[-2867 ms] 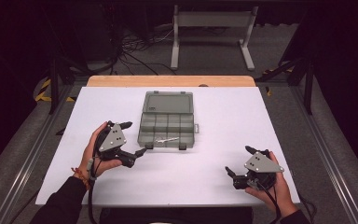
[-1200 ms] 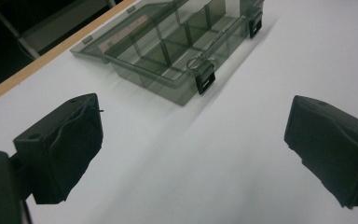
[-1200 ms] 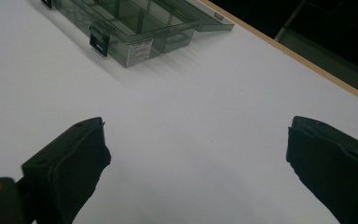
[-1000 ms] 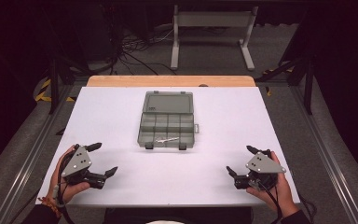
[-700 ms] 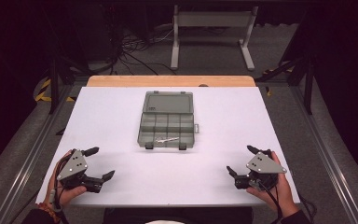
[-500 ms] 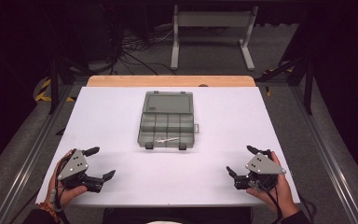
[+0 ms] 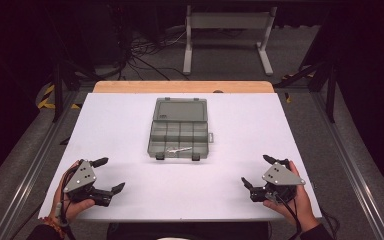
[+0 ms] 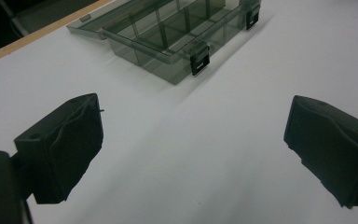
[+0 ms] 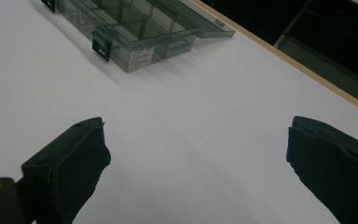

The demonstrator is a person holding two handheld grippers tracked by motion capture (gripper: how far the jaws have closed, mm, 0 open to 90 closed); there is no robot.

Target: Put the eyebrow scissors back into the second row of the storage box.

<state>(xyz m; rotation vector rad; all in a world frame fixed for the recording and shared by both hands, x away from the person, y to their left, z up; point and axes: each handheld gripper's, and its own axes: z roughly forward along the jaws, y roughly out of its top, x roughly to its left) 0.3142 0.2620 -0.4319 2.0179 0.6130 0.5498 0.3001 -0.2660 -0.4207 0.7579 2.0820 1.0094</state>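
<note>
A clear grey compartment box lies open in the middle of the white table, its lid folded flat toward the far side. A small pale item rests in a front compartment. My left gripper is held near the front left corner, open, nothing between its jaws. My right gripper sits near the front right, open and empty as well. The left gripper view has the box ahead of the open left gripper. In the right gripper view the box lies far ahead, left of the open right gripper.
Bare white tabletop lies between the grippers and the box. A wooden strip edges the table's far side. Behind it stand a white metal frame and loose cables on the floor. Metal rails flank the table.
My left gripper has drawn back from beside the box's front left corner to the table's front left corner and has settled there. The right gripper has stayed put.
</note>
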